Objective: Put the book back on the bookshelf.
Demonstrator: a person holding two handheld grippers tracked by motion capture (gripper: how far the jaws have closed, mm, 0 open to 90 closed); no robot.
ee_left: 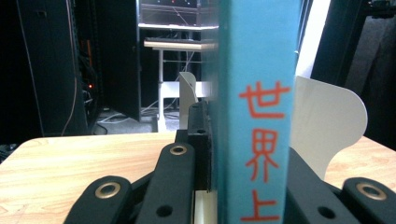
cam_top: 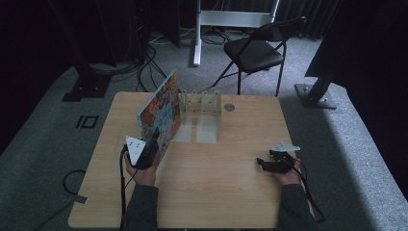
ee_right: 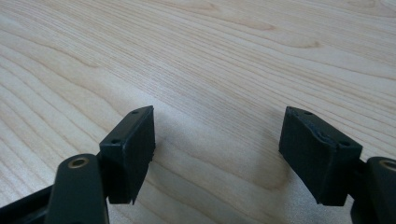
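Between left gripper [ee_left: 247, 186] jaws, clamped teal book [ee_left: 254, 93] spine reading 世界上, right gripper [ee_right: 217, 154] wide apart

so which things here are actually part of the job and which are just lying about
In the job:
- book, gripped upright by the left tongs
- white book rack behind it

Lying about:
- right tongs, open on the table
- black chair on the floor

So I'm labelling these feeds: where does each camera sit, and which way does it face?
High view: above the person's side, looking forward and down on the table; both forearms and tools show.
Left gripper view: rides the left tool, looking along jaws clamped on the book.
Right gripper view: rides the right tool, facing bare tabletop between open jaws.
Shared: the book and white rack appear in the high and left views.
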